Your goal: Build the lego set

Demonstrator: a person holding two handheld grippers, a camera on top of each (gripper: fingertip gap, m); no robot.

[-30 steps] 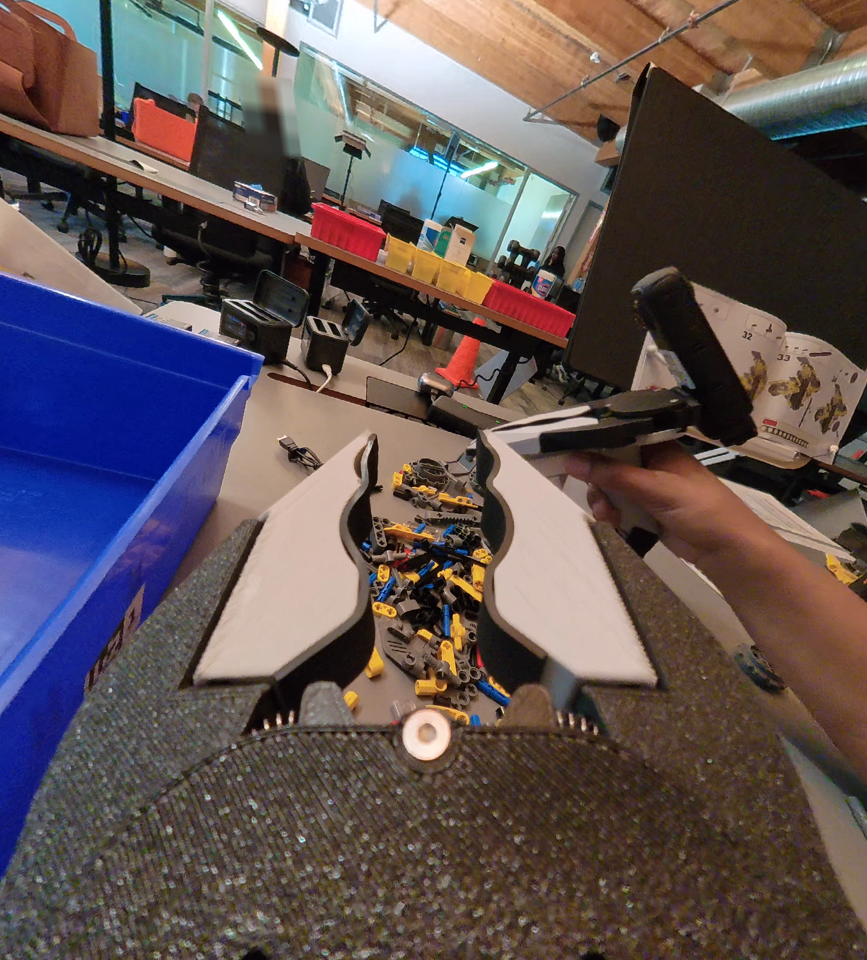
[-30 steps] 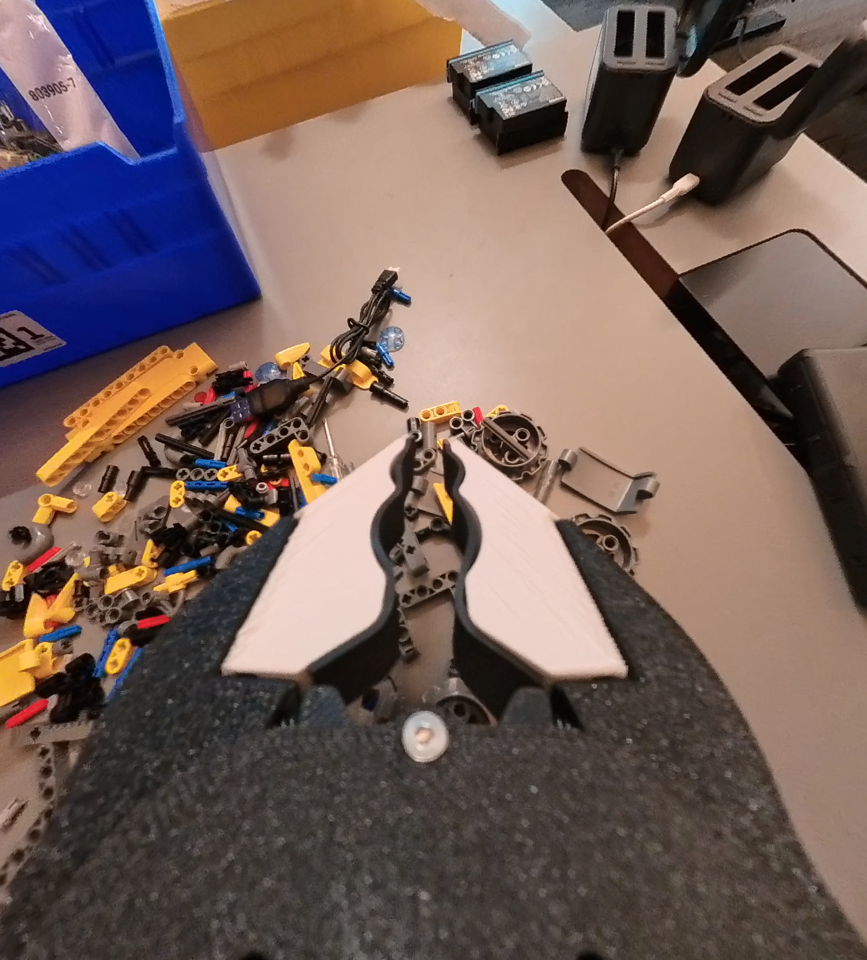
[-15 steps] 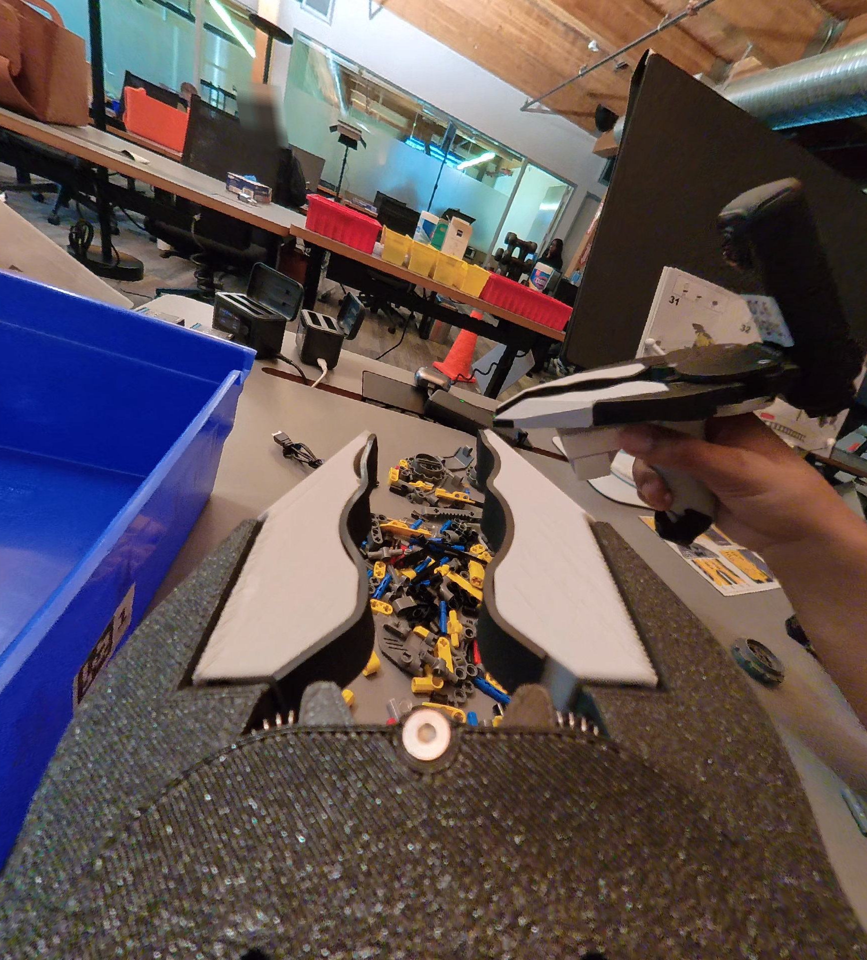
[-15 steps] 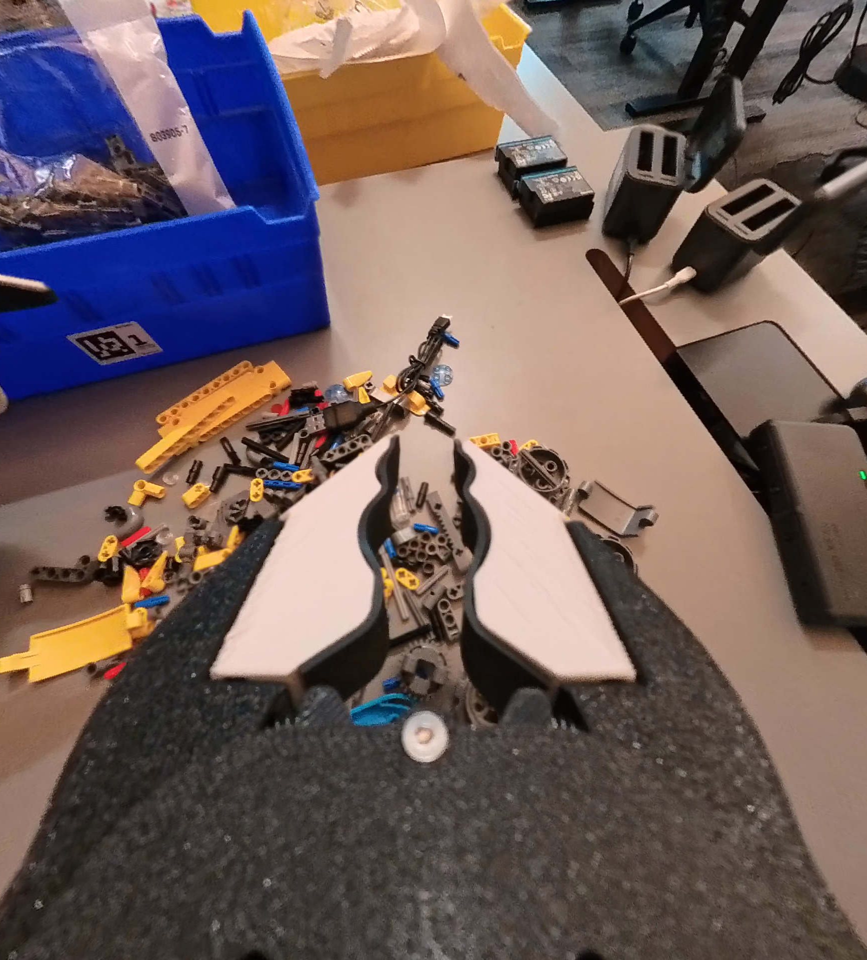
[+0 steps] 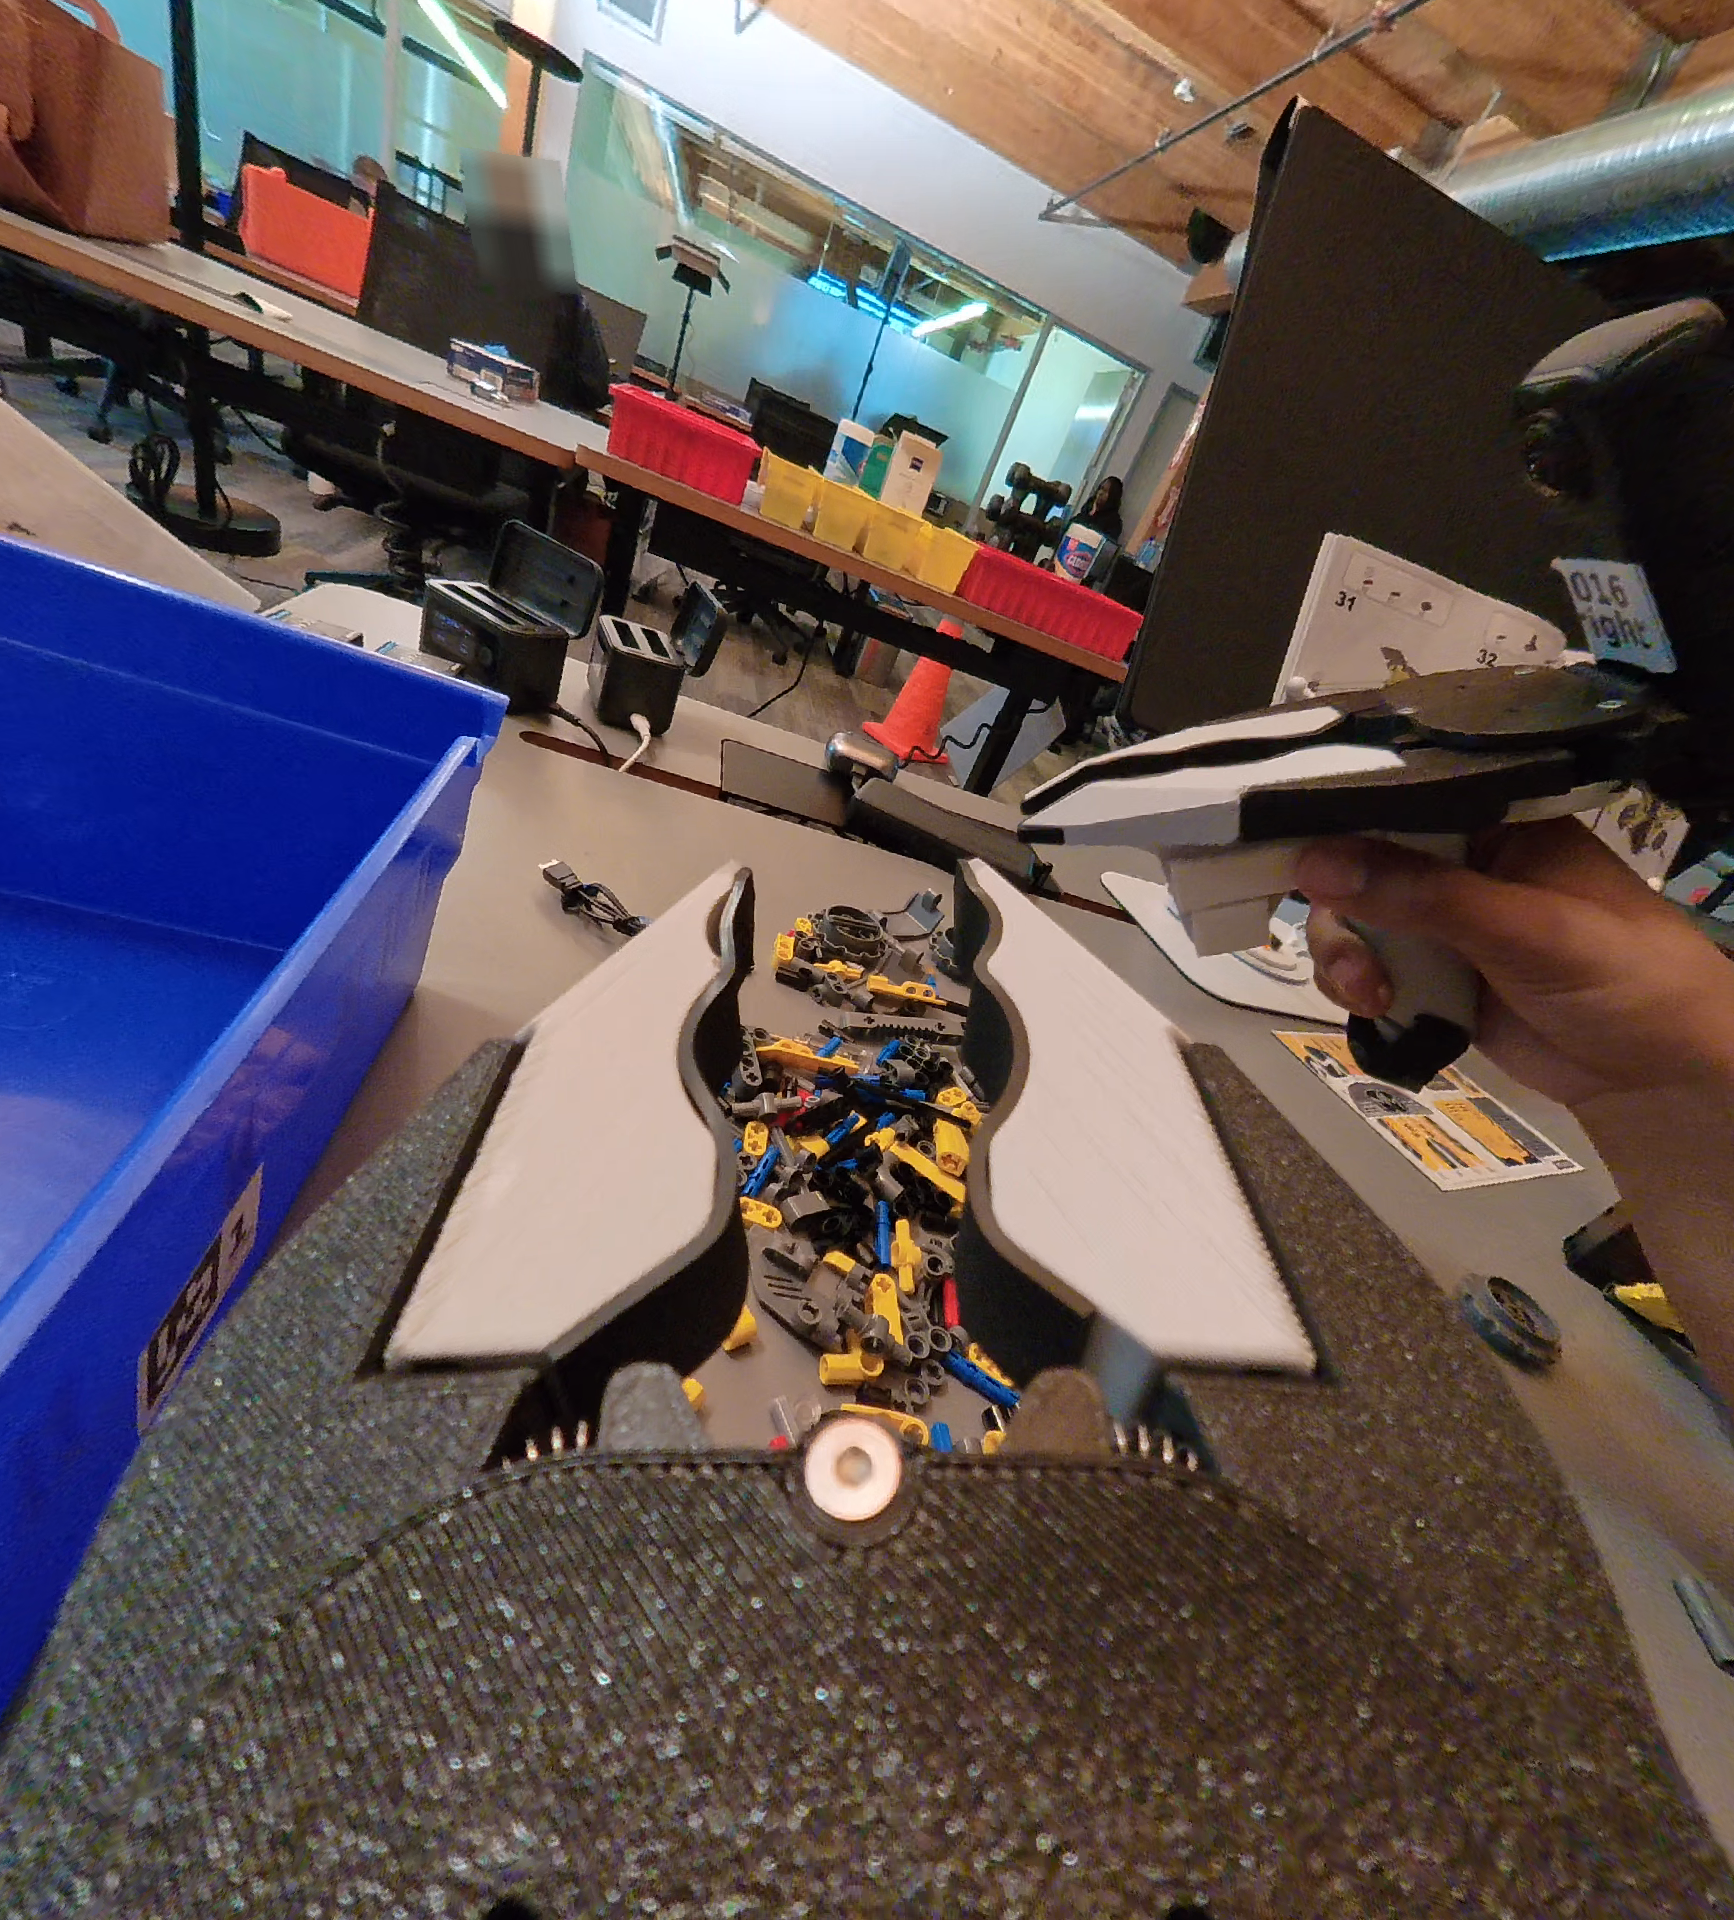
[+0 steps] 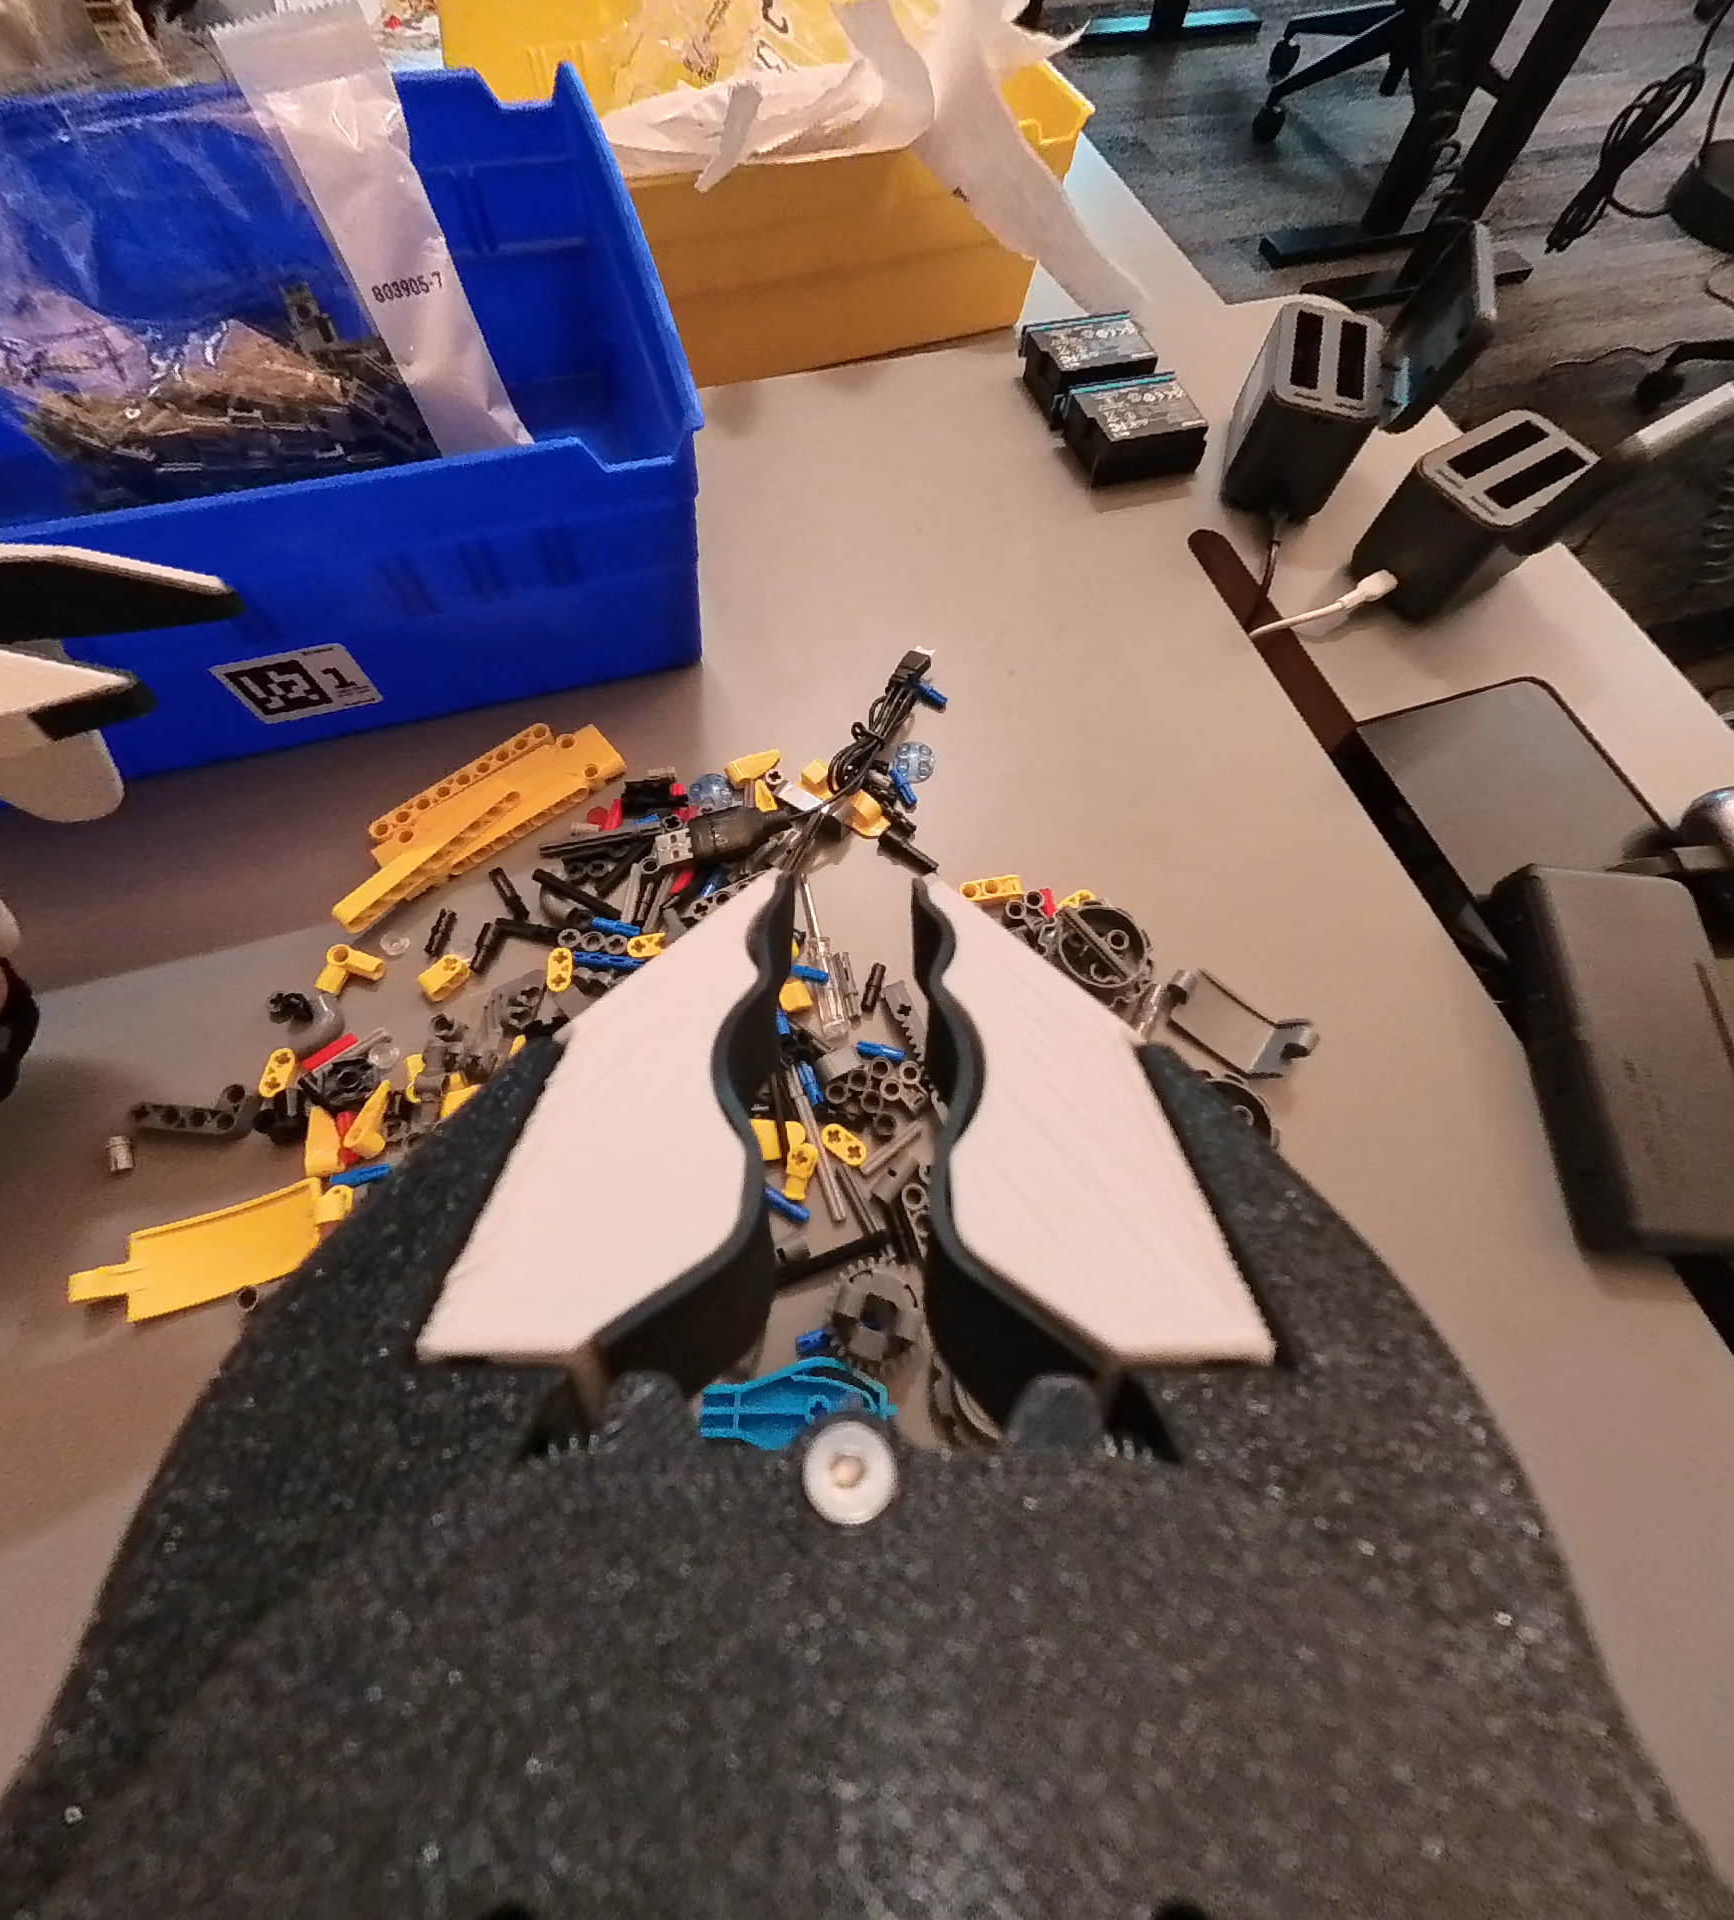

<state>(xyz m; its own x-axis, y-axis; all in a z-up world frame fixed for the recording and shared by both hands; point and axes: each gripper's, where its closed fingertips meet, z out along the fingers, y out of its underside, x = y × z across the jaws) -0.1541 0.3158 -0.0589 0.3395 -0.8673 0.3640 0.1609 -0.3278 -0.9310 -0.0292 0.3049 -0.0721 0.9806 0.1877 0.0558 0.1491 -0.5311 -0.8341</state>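
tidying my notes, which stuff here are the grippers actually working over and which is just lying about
Under or near the grippers:
- left gripper, open
- right gripper, open
- pile of small building pieces
- blue bin

Lying about:
- yellow bin
- battery chargers
- black cable
- instruction sheets

Two wrist-mounted cameras, each looking forward along its own fingers, both above one grey table [image 6: 1050, 540].

Left wrist view: low, near-level, facing the room across the parts pile [image 5: 852, 1143]. Right wrist view: higher, tilted down, close over the same pile [image 6: 634, 935]. Shared: pile, blue bin [image 5: 167, 831] [image 6: 427, 561], chargers [image 5: 634, 675] [image 6: 1299, 416].
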